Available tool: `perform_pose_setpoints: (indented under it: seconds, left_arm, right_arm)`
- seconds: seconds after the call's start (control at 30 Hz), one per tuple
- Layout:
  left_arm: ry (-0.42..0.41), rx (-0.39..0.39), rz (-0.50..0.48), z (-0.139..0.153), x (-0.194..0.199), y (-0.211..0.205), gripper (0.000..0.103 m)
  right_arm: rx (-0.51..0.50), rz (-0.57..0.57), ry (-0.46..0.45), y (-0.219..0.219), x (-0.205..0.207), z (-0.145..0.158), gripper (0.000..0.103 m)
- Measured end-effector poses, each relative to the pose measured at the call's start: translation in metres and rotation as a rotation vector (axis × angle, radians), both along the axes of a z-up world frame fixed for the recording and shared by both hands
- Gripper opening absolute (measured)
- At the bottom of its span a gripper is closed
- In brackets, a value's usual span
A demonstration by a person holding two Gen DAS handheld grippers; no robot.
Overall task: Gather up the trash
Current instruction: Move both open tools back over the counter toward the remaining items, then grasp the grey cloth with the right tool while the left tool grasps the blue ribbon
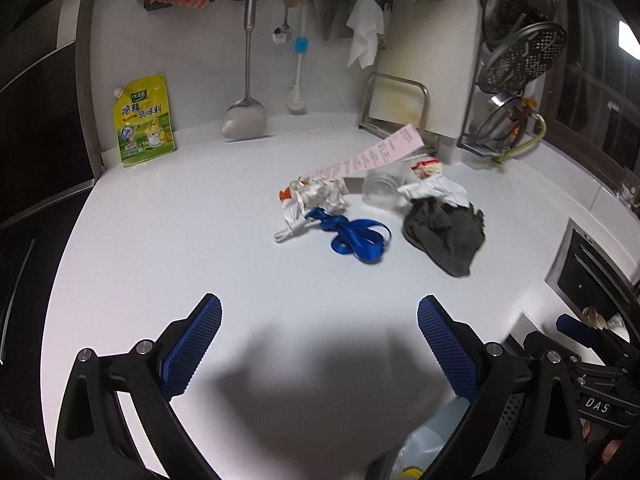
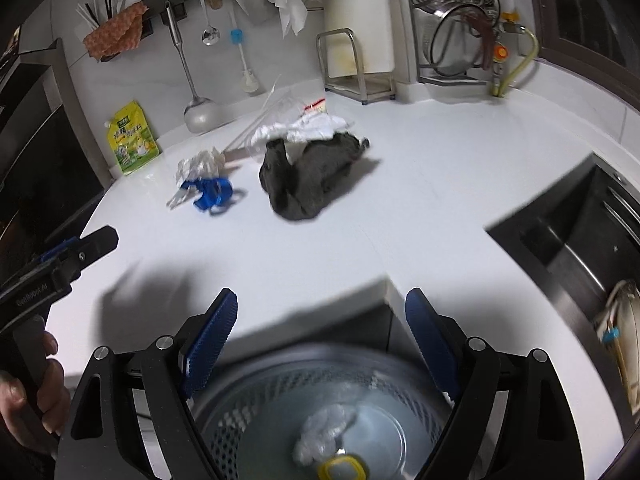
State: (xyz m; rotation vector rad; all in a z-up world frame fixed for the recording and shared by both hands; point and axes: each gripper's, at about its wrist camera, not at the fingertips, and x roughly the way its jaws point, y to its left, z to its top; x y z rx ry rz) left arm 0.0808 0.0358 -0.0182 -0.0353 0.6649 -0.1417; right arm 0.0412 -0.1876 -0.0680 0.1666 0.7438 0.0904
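Below right gripper (image 2: 320,344), jaws wide and empty: mesh bin (image 2: 256,412) holding crumpled plastic. Left gripper (image 1: 320,344) also wide, empty. Mid-counter (image 1: 160,248), unobstructed: glossy blue ribbon (image 1: 356,236), crumpled wrapper (image 1: 316,196), limp dark cloth (image 1: 444,232), clear cup (image 1: 380,190), pink receipt (image 1: 380,154).

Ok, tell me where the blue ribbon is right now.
The blue ribbon lies on the white counter, centre of the left wrist view, touching the crumpled white wrapper behind it, with the dark grey cloth to its right.
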Motion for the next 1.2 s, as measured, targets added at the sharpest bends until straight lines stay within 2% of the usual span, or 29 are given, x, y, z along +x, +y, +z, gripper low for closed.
perform_pose_setpoints:
  seconds: [0.37,0.5,0.8,1.0,1.1,1.2]
  left_arm:
    - [0.027,-0.002,0.031,-0.004,0.049,0.004,0.097]
    - [0.042,-0.010,0.031,-0.008,0.058,0.003,0.097]
    - [0.065,-0.004,0.034,-0.015,0.069,0.003,0.097]
    - [0.080,-0.016,0.035,-0.017,0.072,0.001,0.097]
    - [0.087,-0.019,0.033,-0.017,0.074,-0.002,0.097]
    - [0.089,-0.017,0.035,-0.017,0.074,-0.007,0.097]
  right_arm:
    - [-0.032,0.035,0.016,0.017,0.073,0.004,0.082]
    - [-0.028,0.028,0.063,0.019,0.101,-0.006,0.082]
    - [-0.025,0.025,0.117,0.030,0.141,-0.015,0.082]
    - [-0.021,-0.012,0.101,0.028,0.153,-0.015,0.082]
    - [-0.051,-0.015,0.090,0.030,0.156,-0.015,0.081]
    - [-0.047,0.010,0.083,0.030,0.157,-0.015,0.062]
